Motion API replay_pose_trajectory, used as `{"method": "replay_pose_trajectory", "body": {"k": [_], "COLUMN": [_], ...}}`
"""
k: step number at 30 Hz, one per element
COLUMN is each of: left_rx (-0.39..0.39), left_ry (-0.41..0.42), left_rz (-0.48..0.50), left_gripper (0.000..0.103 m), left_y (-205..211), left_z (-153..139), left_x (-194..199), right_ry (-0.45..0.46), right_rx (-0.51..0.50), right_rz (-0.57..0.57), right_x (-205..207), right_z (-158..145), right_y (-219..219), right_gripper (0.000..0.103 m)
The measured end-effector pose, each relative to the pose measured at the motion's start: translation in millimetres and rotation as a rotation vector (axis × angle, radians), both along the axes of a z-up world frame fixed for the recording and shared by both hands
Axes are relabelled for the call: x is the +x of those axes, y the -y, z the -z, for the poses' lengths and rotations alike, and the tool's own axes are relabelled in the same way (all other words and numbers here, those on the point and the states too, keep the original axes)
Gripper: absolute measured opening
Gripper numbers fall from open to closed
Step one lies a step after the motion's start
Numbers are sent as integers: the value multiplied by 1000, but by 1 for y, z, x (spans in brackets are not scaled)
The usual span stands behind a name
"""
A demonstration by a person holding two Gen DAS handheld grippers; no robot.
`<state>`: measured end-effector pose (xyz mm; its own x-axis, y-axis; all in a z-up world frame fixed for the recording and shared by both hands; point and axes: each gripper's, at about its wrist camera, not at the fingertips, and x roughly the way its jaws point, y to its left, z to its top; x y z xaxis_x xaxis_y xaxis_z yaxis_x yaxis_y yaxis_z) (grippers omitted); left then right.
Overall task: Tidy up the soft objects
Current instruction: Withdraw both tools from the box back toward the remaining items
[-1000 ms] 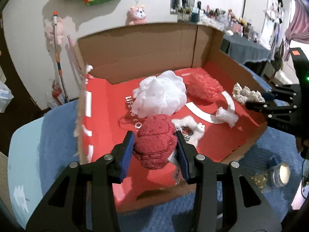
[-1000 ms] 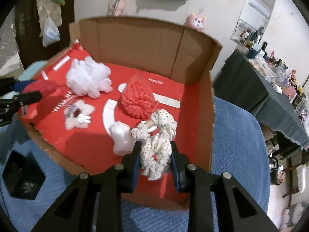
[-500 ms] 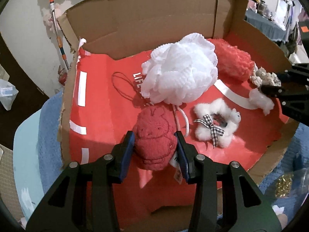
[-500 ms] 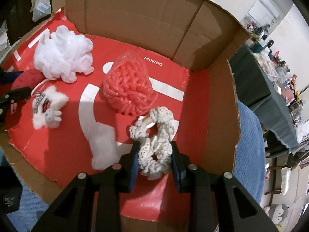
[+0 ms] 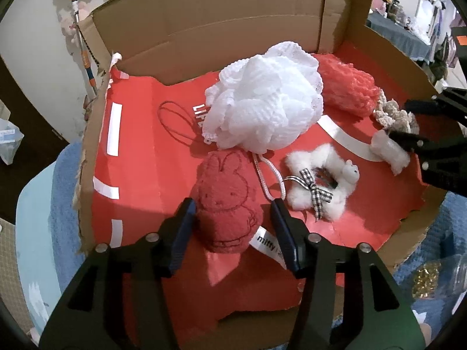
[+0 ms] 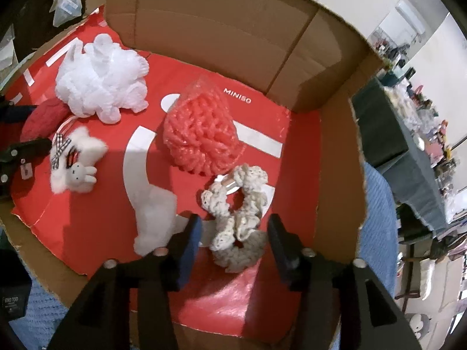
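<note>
A cardboard box [image 5: 233, 23] lined with red paper holds the soft things. A red bunny plush [image 5: 227, 201] lies on the lining between the jaws of my left gripper [image 5: 232, 207]. Those jaws are opening, and a gap shows at the right pad. In the right wrist view a cream crocheted scrunchie [image 6: 236, 215] rests on the lining inside my right gripper [image 6: 233, 221]. Its jaws are opening too, clear of the scrunchie on both sides. Also in the box are a white mesh pouf [image 5: 262, 102], a coral pouf [image 6: 201, 137] and a fluffy white bunny scrunchie [image 5: 318, 189].
A white cotton wad [image 6: 154, 210] lies just left of my right gripper. The box sits on a blue blanket [image 6: 376, 204]. A black packet [image 6: 11, 306] is outside the near left corner, a jar of gold bits [image 5: 429, 280] by the right. A cluttered dark table [image 6: 408, 134] stands beyond.
Both grippers dipped into the box, then their jaws spread. The red plush and the cream scrunchie, squeezed before, now lie loose on the red lining.
</note>
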<state>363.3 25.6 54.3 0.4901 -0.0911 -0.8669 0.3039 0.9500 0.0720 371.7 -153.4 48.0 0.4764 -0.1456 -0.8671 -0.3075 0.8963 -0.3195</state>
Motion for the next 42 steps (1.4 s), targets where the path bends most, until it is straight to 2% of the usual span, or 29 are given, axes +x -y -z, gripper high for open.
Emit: {"method": "replay_pose_trajectory", "body": {"k": [1, 4, 7, 8, 9, 13, 17, 18, 21, 25, 29, 31, 35, 38, 42], "left_rx": [-1, -23, -42, -54, -63, -48, -81, -91, -118, -160, -190, -207, -249, -270, -287], "left_ry": [-3, -7, -4, 0, 4, 56, 97, 113, 167, 262, 363, 428, 516, 558, 611], "left_rz": [-5, -13, -23, -21, -19, -29, -39, -37, -34, -28, -40, -44, -40, -29, -19], "left_gripper": [52, 54, 65, 72, 74, 74, 75, 79, 83, 85, 94, 94, 94, 102, 102], "left_y": [0, 0, -3, -3, -3, 0, -2, -3, -2, -3, -1, 0, 4, 7, 13], "left_z": [0, -4, -10, -13, -16, -30, -50, -57, -75, -96, -113, -122, -132, -133, -128], "left_x": [-1, -6, -12, -14, -17, -32, -53, -60, -82, -115, -149, -173, -218, -246, -279], "right_ry": [13, 24, 40, 44, 49, 72, 106, 119, 162, 249, 333, 373, 453, 506, 549], "right_rx": [-4, 2, 0, -1, 1, 25, 66, 82, 137, 195, 245, 276, 313, 347, 387], "right_rz": [-2, -4, -6, -6, -5, -5, -4, -5, -10, -18, -47, -63, -82, -78, -50], "right_x": [-1, -5, -11, -12, -15, -28, -44, -50, -70, -105, -145, -167, -211, -242, -275], "right_z": [-2, -9, -16, -17, -20, -32, -48, -54, -73, -103, -125, -132, -142, -145, -141], "right_y": [-1, -1, -1, 0, 0, 4, 10, 11, 15, 20, 21, 21, 21, 24, 32], "right_gripper": [65, 65, 65, 65, 66, 67, 72, 73, 76, 86, 97, 102, 103, 103, 103]}}
